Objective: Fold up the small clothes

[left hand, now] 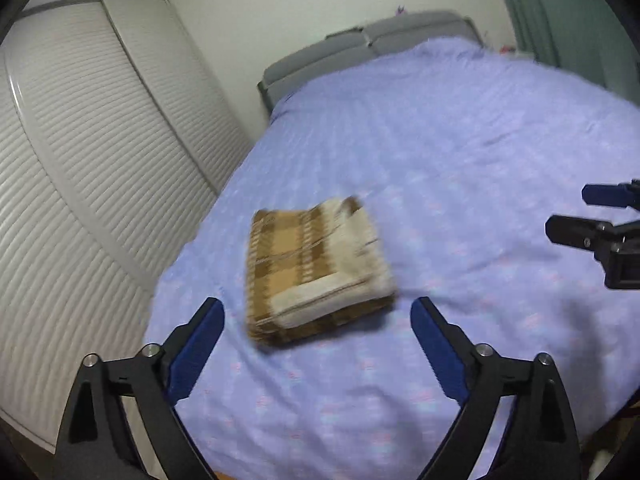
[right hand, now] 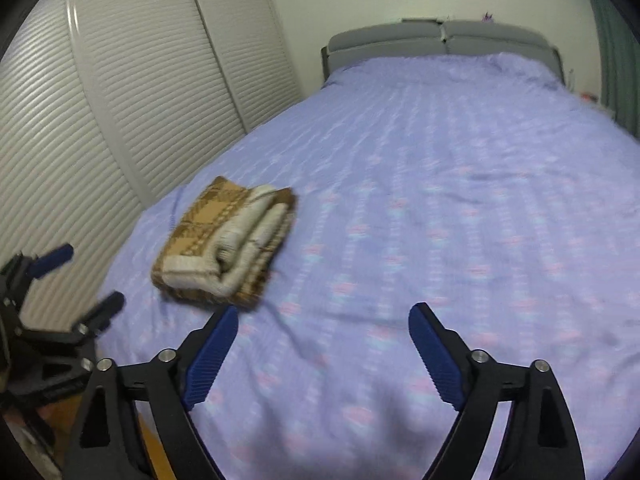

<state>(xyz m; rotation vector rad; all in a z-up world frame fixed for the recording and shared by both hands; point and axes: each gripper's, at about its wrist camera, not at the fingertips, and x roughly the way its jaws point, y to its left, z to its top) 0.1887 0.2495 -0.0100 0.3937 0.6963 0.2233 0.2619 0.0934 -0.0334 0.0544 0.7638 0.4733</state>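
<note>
Folded brown-and-cream plaid cloth [left hand: 316, 272] is seen lying on the lilac bedspread [left hand: 460, 168] near the bed's left edge, held by neither gripper. In the left wrist view, the left gripper [left hand: 317, 314] is held wide open just short of the cloth, its blue pads [left hand: 200, 344] apart from the fabric. The right gripper [right hand: 323, 322] is likewise spread open and empty, with the bundle ahead and to its left; motion blur leaves the fold layers uncertain, though a cream rolled edge appears uppermost. Further off, louvred wardrobe doors [right hand: 132, 80] are seen beside the bed, and a grey padded headboard [right hand: 440, 40] at its far end.
</note>
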